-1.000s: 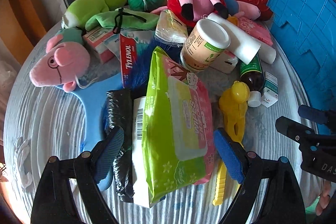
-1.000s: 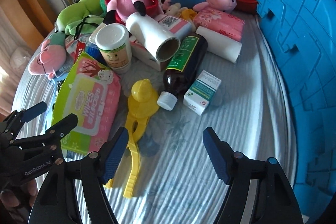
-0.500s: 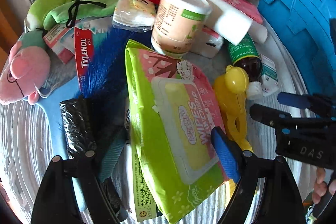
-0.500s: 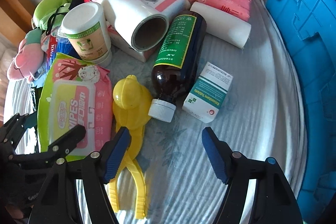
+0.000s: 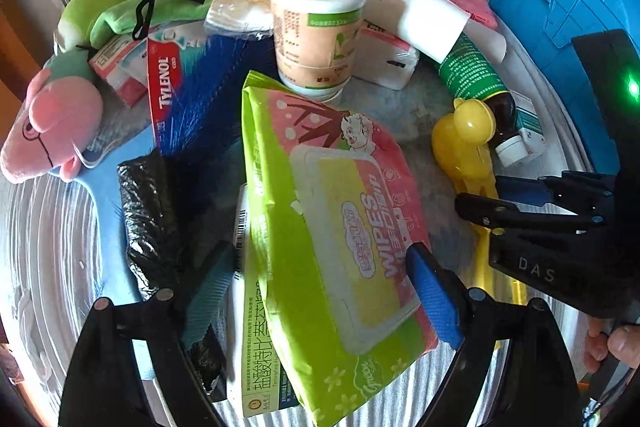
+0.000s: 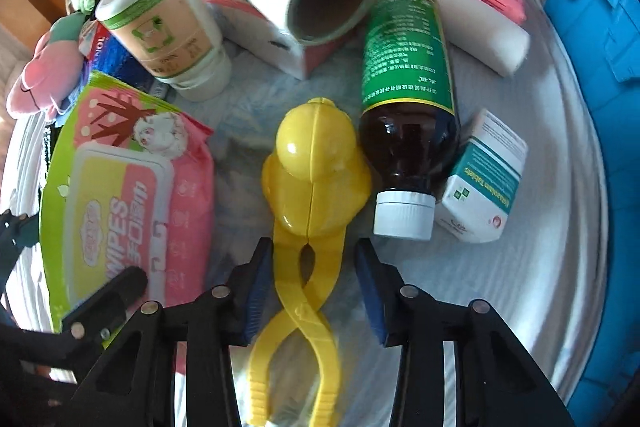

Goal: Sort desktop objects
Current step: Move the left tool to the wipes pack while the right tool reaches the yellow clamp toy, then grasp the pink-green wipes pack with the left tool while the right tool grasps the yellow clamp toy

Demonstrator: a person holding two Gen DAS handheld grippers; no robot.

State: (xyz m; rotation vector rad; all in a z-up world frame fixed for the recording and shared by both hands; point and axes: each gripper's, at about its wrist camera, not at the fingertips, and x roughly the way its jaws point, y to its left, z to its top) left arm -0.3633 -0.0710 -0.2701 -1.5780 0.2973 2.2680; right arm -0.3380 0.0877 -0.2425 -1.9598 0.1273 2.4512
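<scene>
The yellow plastic duck-shaped clamp tongs lie on the pale striped cloth of the worktop, duck head pointing away from the right claw and the two crossed handles running back under it. So the long axis runs straight along the claw's line of sight, and the blue pads sit either side of the narrow neck just below the duck body. The jaws are closing with that neck between them; a sliver of cloth shows on each side, so the pads do not seem to press on it yet, though the blur near the left pad makes this hard to be sure of. The right hand is clearly the nearer one for this piece.

Just beside the tongs on the left lies the green and pink soft pack of wet wipes, propped on a white printed box. The left claw straddles the pack's near end with jaws wide apart, one pad at its pink edge, the other down in shadow by a crumpled black plastic bag.

To the right of the duck lies a brown glass bottle with a green label and white cap, touching the duck's body. The handle tips are cut off at the frame's lower edge.
</scene>
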